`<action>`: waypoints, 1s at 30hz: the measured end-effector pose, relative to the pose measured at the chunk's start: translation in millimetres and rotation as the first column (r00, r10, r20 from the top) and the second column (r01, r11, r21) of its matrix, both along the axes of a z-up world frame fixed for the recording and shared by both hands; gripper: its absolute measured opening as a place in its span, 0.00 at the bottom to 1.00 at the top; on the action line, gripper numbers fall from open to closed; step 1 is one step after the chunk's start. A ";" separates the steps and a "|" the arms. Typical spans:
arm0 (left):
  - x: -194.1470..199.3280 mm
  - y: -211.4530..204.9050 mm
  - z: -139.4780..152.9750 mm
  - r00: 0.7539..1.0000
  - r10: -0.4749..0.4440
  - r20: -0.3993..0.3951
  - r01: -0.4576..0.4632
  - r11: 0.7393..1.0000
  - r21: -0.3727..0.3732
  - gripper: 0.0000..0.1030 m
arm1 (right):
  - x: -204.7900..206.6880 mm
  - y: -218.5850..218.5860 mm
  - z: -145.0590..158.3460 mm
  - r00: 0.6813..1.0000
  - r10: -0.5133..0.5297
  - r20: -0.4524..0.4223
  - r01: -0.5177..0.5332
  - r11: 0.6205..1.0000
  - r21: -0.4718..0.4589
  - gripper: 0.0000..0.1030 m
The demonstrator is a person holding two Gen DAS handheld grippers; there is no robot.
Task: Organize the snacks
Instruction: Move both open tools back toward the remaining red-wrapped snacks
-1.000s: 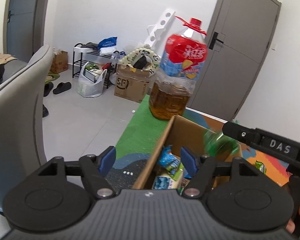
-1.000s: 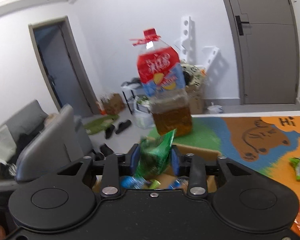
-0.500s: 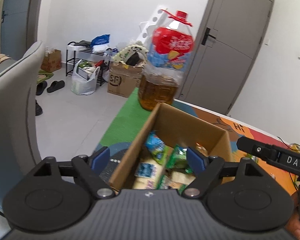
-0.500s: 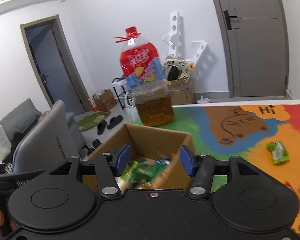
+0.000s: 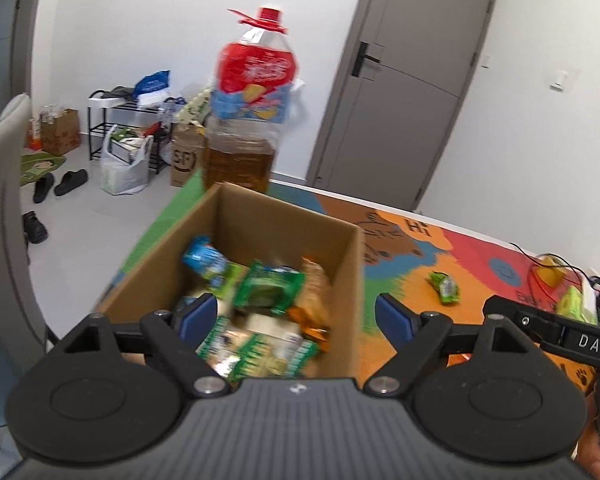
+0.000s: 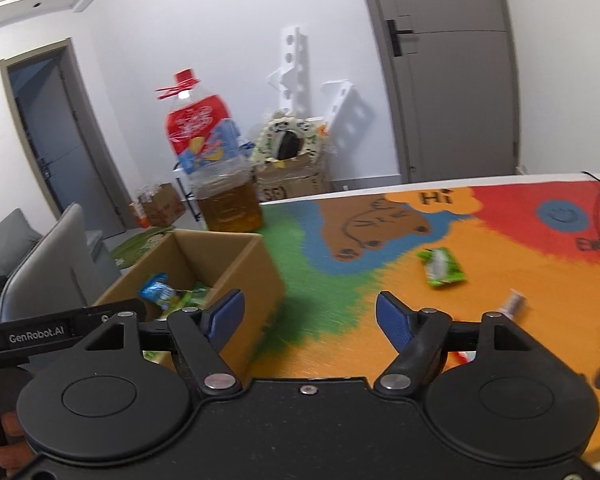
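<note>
Right gripper [image 6: 308, 316] jaws just been opening, nothing between them, green snack packet [image 6: 440, 267] on the mat up and right of it, cardboard box [image 6: 256, 276] at left, left gripper [image 5: 296, 314] wide and empty over the box's packets [image 5: 268, 292].

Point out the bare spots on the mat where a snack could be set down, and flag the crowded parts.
Free: the green and blue stretch of mat between the box and the green packet, and the orange patch in front of the right gripper. Crowded: the box's inside, full of snacks; the bottle stands just behind it; cables clutter the mat's far right.
</note>
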State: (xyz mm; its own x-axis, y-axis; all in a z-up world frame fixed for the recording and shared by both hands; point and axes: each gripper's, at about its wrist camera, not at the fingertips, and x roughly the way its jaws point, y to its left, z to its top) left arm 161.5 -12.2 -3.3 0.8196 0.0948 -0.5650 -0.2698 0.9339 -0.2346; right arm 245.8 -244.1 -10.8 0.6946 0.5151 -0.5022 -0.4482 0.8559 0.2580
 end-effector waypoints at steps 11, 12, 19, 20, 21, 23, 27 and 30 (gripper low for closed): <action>11.3 -53.9 -2.3 0.996 -0.085 0.009 0.085 0.996 0.001 0.83 | -2.6 -62.8 -11.0 0.993 -0.114 -0.014 0.114 0.993 0.024 0.71; 12.6 -56.9 -2.8 0.996 -0.089 0.009 0.089 0.996 -0.001 0.83 | -2.1 -66.5 -12.1 0.993 -0.121 -0.015 0.121 0.992 0.026 0.71; 27.2 -82.0 -8.3 0.993 -0.118 0.007 0.118 0.993 -0.002 0.82 | 4.4 -89.4 -19.9 0.986 -0.164 -0.023 0.165 0.985 0.044 0.70; 29.3 -84.9 -9.4 0.993 -0.117 0.007 0.117 0.993 -0.003 0.82 | 5.7 -92.7 -21.5 0.985 -0.170 -0.026 0.172 0.984 0.047 0.69; 31.7 -87.9 -10.6 0.993 -0.117 0.006 0.117 0.993 0.000 0.82 | 7.5 -95.2 -23.0 0.984 -0.178 -0.029 0.179 0.983 0.046 0.69; 36.6 -93.9 -13.3 0.993 -0.117 0.004 0.117 0.993 0.000 0.82 | 9.9 -100.7 -26.4 0.981 -0.193 -0.035 0.195 0.980 0.048 0.68; 49.3 -106.1 -21.9 0.992 -0.127 -0.008 0.127 0.992 -0.007 0.80 | 17.1 -110.1 -35.1 0.973 -0.222 -0.056 0.225 0.973 0.059 0.65; 57.6 -114.8 -28.7 0.990 -0.138 -0.015 0.138 0.990 -0.009 0.78 | 24.4 -114.6 -43.3 0.968 -0.238 -0.078 0.243 0.968 0.065 0.60</action>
